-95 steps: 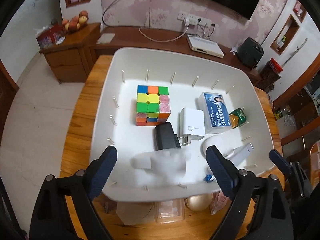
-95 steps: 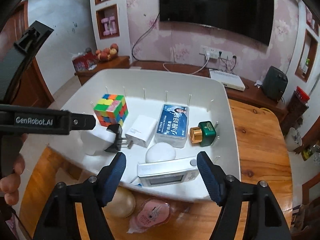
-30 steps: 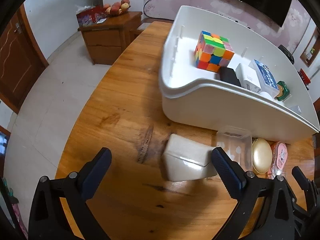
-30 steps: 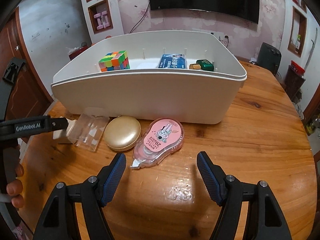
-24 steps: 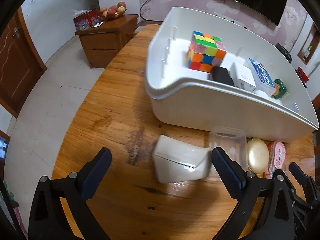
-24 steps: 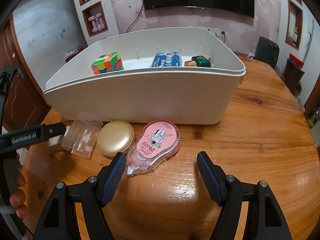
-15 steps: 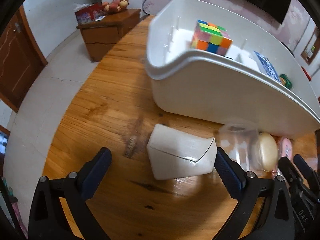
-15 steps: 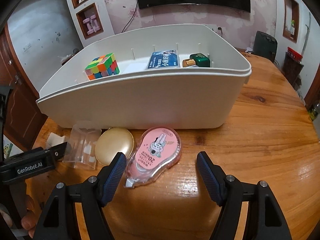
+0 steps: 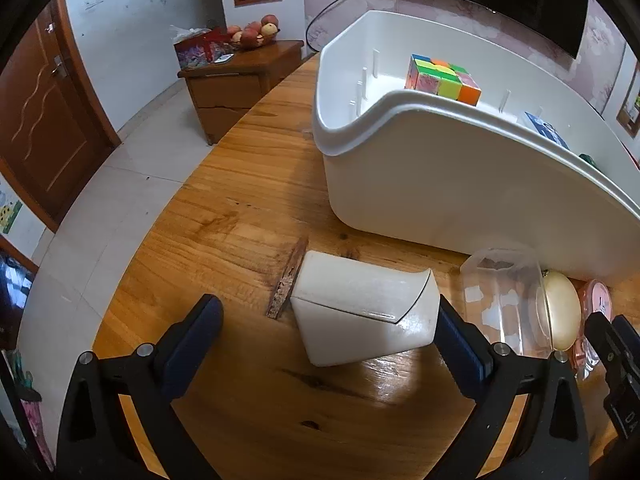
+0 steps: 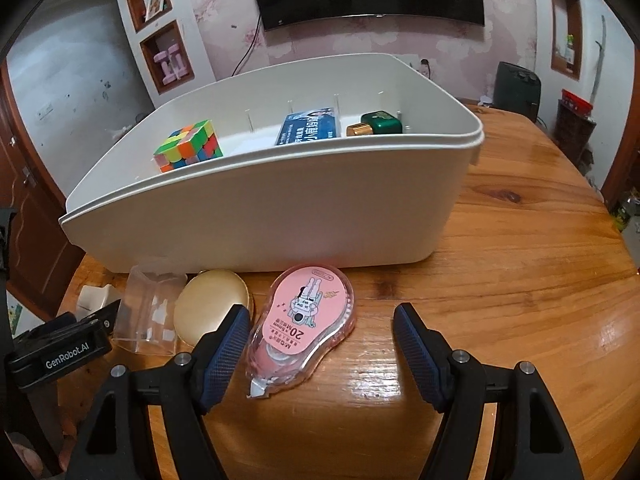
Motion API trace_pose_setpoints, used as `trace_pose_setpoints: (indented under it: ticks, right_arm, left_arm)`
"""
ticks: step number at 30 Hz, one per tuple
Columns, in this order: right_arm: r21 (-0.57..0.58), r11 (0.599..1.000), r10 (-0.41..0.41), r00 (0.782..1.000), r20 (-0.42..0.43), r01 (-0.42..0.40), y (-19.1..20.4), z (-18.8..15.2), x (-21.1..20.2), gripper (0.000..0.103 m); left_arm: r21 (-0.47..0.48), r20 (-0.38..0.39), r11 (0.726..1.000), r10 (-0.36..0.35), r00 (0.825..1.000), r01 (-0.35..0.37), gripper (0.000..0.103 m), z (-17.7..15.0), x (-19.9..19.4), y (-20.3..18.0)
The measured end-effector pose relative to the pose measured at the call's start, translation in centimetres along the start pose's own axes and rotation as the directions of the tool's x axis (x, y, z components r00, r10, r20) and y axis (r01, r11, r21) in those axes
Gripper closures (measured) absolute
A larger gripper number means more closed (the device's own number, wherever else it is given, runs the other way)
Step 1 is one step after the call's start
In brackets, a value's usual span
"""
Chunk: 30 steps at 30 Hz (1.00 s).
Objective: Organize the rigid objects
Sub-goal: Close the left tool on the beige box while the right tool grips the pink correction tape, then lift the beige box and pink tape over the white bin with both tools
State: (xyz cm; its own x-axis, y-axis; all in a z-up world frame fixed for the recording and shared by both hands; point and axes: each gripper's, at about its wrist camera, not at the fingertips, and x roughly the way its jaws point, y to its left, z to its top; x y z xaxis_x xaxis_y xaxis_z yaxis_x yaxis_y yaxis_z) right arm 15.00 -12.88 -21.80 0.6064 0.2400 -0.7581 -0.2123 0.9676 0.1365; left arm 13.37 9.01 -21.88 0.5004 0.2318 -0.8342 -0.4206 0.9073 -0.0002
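Left claw [image 9: 326, 330] gapes wide around the white box [image 9: 364, 314] on the table [image 9: 224, 208], one pad maybe touching it. Right claw [image 10: 322, 342] hangs open over the pink tape dispenser [image 10: 302, 326], gripping nothing.

Both cams ride low and close over the wooden table [image 9: 240, 216], angled down. Left one faces the white bin's [image 9: 440, 184] corner, right one its long side; both catch it.

The white bin's [image 10: 280, 216] near wall hides its floor and the lower half of the puzzle cube [image 10: 188, 151]. Left gripper [image 10: 60, 350] is cut off at the frame's edge, and the cream box [image 10: 94, 296] behind it is probably only half visible.
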Motion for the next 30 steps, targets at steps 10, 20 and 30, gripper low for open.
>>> trace_pose_setpoints:
  ticks: [10,20,30]
  right_arm:
    - [-0.067,0.985,-0.16,0.987,-0.032,0.157,1.8,-0.3,0.8,0.029]
    - [-0.061,0.992,-0.111,0.994,-0.017,0.109,1.0,-0.8,0.0,0.054]
    - [-0.039,0.997,-0.074,0.997,-0.01,0.074,0.4,-2.3,-1.4,0.054]
  left_arm:
    - [-0.013,0.002,1.0,0.009,1.0,-0.009,0.002,-0.9,-0.6,-0.5]
    - [-0.001,0.036,0.999,-0.044,0.998,0.044,0.037,-1.3,-1.8,-0.1]
    - [-0.033,0.155,0.985,-0.165,0.974,0.172,0.037,-2.3,-6.4,2.4]
